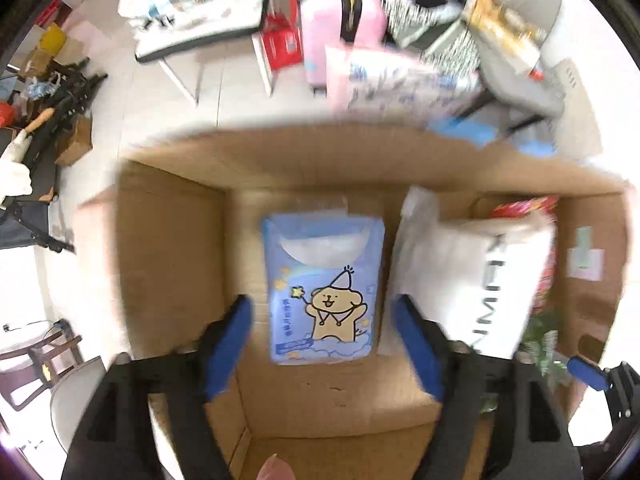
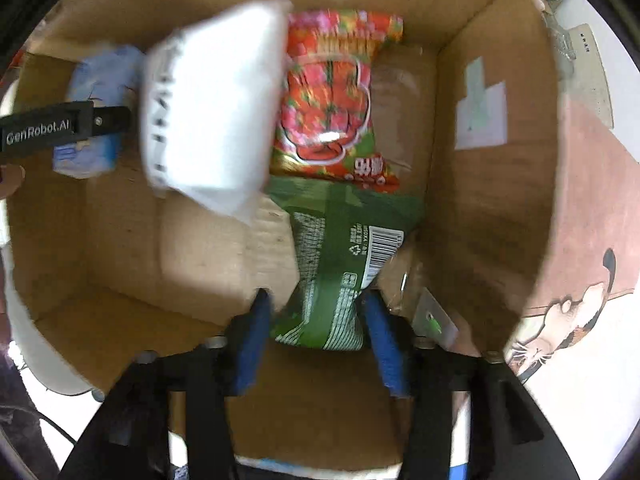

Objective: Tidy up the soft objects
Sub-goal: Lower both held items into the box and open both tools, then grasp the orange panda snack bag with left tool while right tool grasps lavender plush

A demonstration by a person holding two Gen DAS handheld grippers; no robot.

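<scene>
Release looks done: both the left hand-held gripper (image 1: 322, 350) and right hand-held gripper (image 2: 316, 338) stand apart, blue tissue pack (image 1: 324, 288) and green snack bag (image 2: 340, 264) probably resting in the cardboard box (image 1: 168, 240), so lift straight up.

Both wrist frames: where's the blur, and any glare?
Left wrist view: the room beyond the cardboard box is smeared by motion, while the blue tissue pack stays readable; fisheye bends the box rim. Right wrist view: the white pack is blurred, a glare spot sits on the strawberry bag, and the green bag barcode is fairly sharp.
</scene>
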